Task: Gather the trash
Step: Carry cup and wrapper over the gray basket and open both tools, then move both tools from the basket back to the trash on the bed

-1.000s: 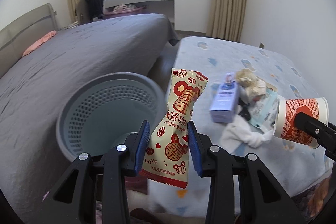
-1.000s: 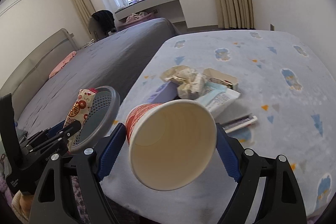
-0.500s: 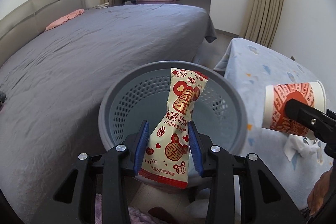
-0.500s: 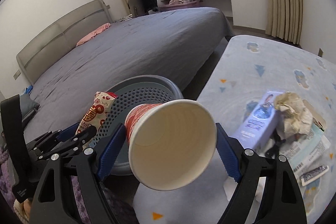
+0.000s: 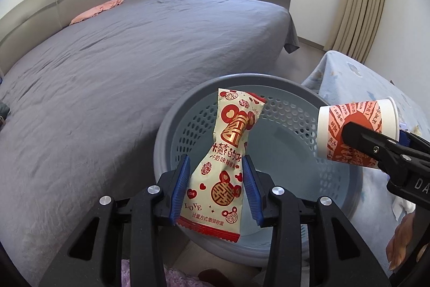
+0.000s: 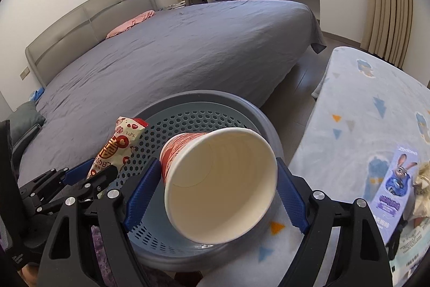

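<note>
The step in hand looks like the drop into the perforated grey-blue waste basket [image 5: 282, 131], which fills the lower centre of both views. The left gripper [image 5: 216, 186] is clenched on a red-and-cream snack wrapper [image 5: 228, 152], standing upright over the basket's near rim. To do this well, I judge it should reach a little further over the opening before releasing, so the wrapper falls inside, not onto the rim.

The right gripper [image 6: 215, 184] grasps a red-patterned paper cup [image 6: 219, 183] by its sides, mouth toward the camera, over the basket's right edge beside the blue patterned blanket [image 6: 362, 109]; it too wants centring.

Count: one basket, one wrapper, one cup. At the right edge of the right view lie one purple cartoon-rabbit box [image 6: 396, 179], some crumpled paper [image 6: 423, 182] and a printed leaflet [image 6: 411, 246].
</note>
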A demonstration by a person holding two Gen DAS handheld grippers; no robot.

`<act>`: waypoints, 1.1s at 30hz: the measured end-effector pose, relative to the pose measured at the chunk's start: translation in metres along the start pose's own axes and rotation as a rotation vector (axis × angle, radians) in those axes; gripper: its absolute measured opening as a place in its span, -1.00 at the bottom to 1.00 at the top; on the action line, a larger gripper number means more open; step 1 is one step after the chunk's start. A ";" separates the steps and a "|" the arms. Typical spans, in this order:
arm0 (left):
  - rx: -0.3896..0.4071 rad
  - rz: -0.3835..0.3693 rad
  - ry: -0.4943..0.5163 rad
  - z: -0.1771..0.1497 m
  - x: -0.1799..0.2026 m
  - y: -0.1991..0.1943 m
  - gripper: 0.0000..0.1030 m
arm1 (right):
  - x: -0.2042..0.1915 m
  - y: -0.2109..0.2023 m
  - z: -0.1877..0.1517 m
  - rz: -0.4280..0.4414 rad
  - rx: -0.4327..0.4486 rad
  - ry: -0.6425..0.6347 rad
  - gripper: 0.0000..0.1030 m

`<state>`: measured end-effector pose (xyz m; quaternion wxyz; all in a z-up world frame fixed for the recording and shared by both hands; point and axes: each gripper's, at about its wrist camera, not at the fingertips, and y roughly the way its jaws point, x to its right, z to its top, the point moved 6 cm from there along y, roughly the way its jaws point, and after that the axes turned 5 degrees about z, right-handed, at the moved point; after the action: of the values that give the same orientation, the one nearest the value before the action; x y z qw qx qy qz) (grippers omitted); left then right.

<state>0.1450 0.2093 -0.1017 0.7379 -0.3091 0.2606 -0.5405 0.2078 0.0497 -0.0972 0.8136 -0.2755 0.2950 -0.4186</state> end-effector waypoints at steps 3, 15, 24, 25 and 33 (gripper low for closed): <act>-0.001 0.000 -0.007 0.001 -0.004 0.004 -0.21 | -0.001 0.008 0.001 -0.002 -0.010 -0.001 0.56; 0.007 0.004 -0.027 0.002 -0.013 0.003 0.32 | 0.004 0.007 0.002 -0.025 -0.005 0.019 0.58; 0.003 0.002 -0.038 0.000 -0.016 0.000 0.36 | 0.002 0.001 0.000 -0.046 0.001 0.014 0.58; 0.003 0.001 -0.038 -0.001 -0.016 -0.001 0.37 | 0.001 0.000 0.000 -0.047 0.000 0.015 0.58; 0.009 0.001 -0.037 -0.005 -0.014 -0.008 0.41 | -0.005 -0.008 -0.007 -0.064 0.003 0.006 0.58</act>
<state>0.1327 0.2206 -0.0986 0.7442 -0.3158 0.2446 -0.5354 0.1963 0.0480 -0.0948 0.7992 -0.2824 0.2879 -0.4457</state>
